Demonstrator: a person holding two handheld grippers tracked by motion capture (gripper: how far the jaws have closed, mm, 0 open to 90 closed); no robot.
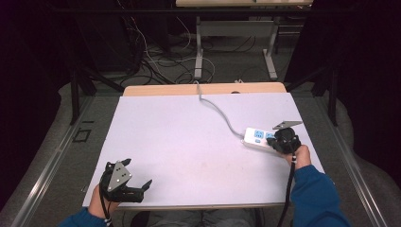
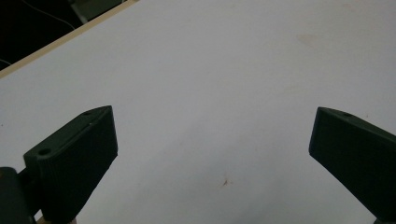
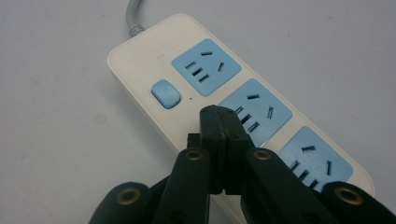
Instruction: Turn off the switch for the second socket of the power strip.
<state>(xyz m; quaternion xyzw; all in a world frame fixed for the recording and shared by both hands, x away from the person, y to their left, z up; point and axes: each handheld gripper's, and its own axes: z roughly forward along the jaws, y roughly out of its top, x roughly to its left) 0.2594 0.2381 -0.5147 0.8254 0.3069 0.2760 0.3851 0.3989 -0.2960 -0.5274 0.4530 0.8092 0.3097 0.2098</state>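
White table, power strip, cable-strewn floor

Blue sleeves on both arms, black left gripper with a grey three-cornered plate, black right gripper with ridged pads and brass-ringed screw holes, black cable hanging from it

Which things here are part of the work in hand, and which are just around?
In the job:
- power strip, white with blue sockets
- its blue switch
- right gripper, jaws shut, above the strip beside the switch

Just around:
- left gripper, jaws open over bare table
- cables on the floor
- desk frame beyond
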